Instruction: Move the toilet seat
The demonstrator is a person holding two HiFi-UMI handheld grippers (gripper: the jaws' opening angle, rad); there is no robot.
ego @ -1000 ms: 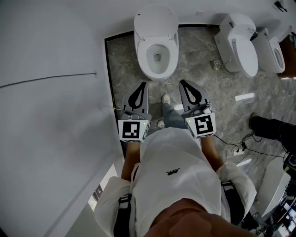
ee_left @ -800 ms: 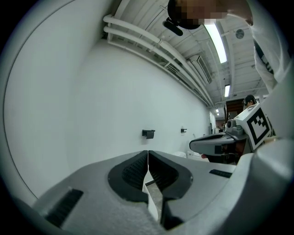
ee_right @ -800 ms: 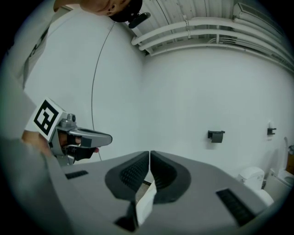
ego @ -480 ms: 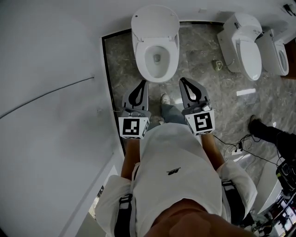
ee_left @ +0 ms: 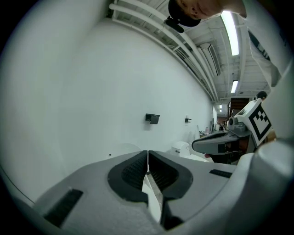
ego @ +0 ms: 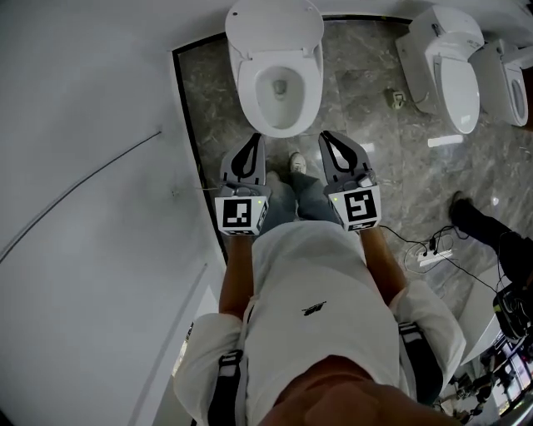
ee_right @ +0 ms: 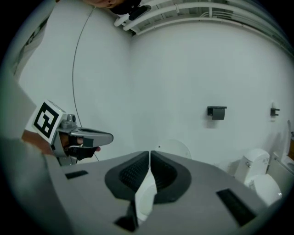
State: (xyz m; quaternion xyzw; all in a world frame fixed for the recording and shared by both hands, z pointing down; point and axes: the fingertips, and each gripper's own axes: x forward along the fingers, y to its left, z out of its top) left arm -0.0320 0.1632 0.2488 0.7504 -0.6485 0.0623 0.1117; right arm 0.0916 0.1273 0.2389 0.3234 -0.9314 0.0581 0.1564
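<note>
Grey marble floor [ego: 366, 100], white wall [ego: 83, 125] at left of head view. Toilet seat [ego: 247, 79] lies down on bowl, lid [ego: 275, 23] up vs back wall. Seat's long axis runs top-to-bottom in head view, front end twd person, hinge end twd wall. Lid's top cut off by frame edge. Left gripper [ego: 254, 141] & right gripper [ego: 326, 138] sit just short of bowl's front, one each side. Both have jaws closed together, nothing held. In gripper views bowl mostly hidden behind jaws. Marker cubes [ego: 237, 215] carry b/w square patterns only. Shirt logo [ego: 314, 309] too small to read. Two more toilets [ego: 456, 75] at right, partly cut off.
</note>
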